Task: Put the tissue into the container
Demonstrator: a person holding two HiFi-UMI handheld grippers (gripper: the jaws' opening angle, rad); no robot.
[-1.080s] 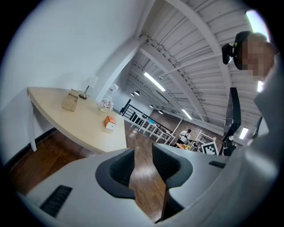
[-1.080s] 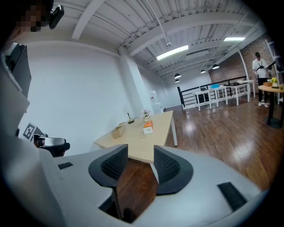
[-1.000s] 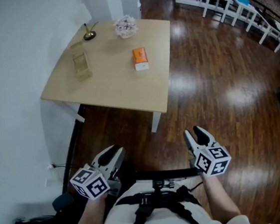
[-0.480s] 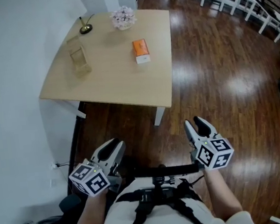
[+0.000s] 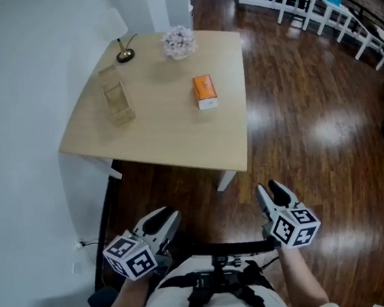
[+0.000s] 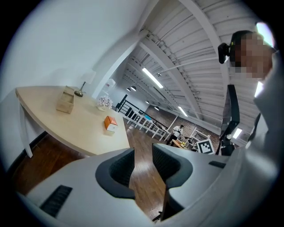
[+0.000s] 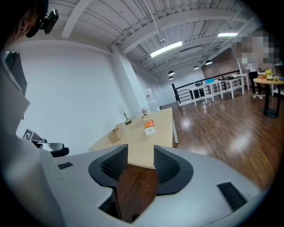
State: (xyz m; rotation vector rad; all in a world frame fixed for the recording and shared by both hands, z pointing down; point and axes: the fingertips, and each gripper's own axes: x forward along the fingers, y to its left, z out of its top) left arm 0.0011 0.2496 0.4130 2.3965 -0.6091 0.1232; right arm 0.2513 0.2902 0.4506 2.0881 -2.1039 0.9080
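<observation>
An orange and white tissue pack [image 5: 205, 91] [image 6: 111, 124] [image 7: 149, 127] lies on the light wooden table [image 5: 169, 131], right of centre. A clear rectangular container [image 5: 119, 102] [image 6: 66, 100] [image 7: 117, 132] stands on the table's left part. My left gripper [image 5: 161, 221] [image 6: 143, 153] and right gripper [image 5: 272, 192] [image 7: 141, 153] hover over the dark floor, well short of the table's near edge. Both are open, with a narrow gap and nothing between the jaws.
A small pale flower bunch [image 5: 179, 41] and a gold pen stand [image 5: 124, 54] sit at the table's far edge. A white wall [image 5: 14, 101] runs along the left. White chairs [image 5: 327, 10] and a railing stand at the far right across the wooden floor [image 5: 312, 122].
The person has stepped towards the table, which now sits lower and nearer in the head view. Both grippers came along, and their jaws look unchanged.
</observation>
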